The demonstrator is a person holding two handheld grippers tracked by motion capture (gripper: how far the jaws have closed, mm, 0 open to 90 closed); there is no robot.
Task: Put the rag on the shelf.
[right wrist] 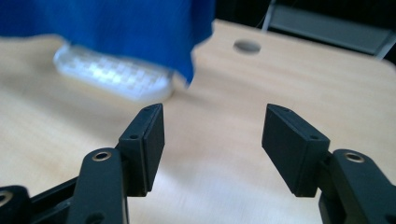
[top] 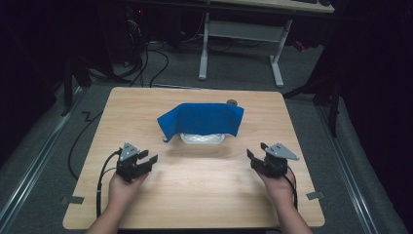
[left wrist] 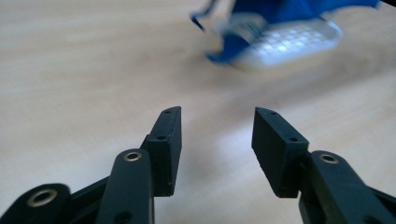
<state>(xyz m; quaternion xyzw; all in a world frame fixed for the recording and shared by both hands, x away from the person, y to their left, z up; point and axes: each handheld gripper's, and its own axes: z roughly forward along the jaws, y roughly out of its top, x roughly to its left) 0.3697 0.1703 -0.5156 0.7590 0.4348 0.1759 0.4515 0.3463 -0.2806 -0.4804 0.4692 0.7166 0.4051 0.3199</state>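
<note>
A blue cloth (top: 202, 119) lies draped over a white latticed basket (top: 202, 138) at the middle of the wooden table (top: 195, 180). The cloth (left wrist: 299, 9) and basket (left wrist: 285, 44) appear blurred at the top of the left gripper view, and the cloth (right wrist: 116, 28) hangs over the basket (right wrist: 112, 74) in the right gripper view. My left gripper (top: 148, 158) is held low at the table's front left, jaws open and empty (left wrist: 217, 140). My right gripper (top: 254, 155) is at the front right, jaws wide open with nothing between them (right wrist: 212, 140). Both point toward the covered basket from a short distance.
A round hole (right wrist: 246, 46) sits in the tabletop behind the cloth's right corner. Beyond the table stand a white desk frame (top: 243, 44) and floor cables (top: 146, 63). Bare wood lies between the two grippers.
</note>
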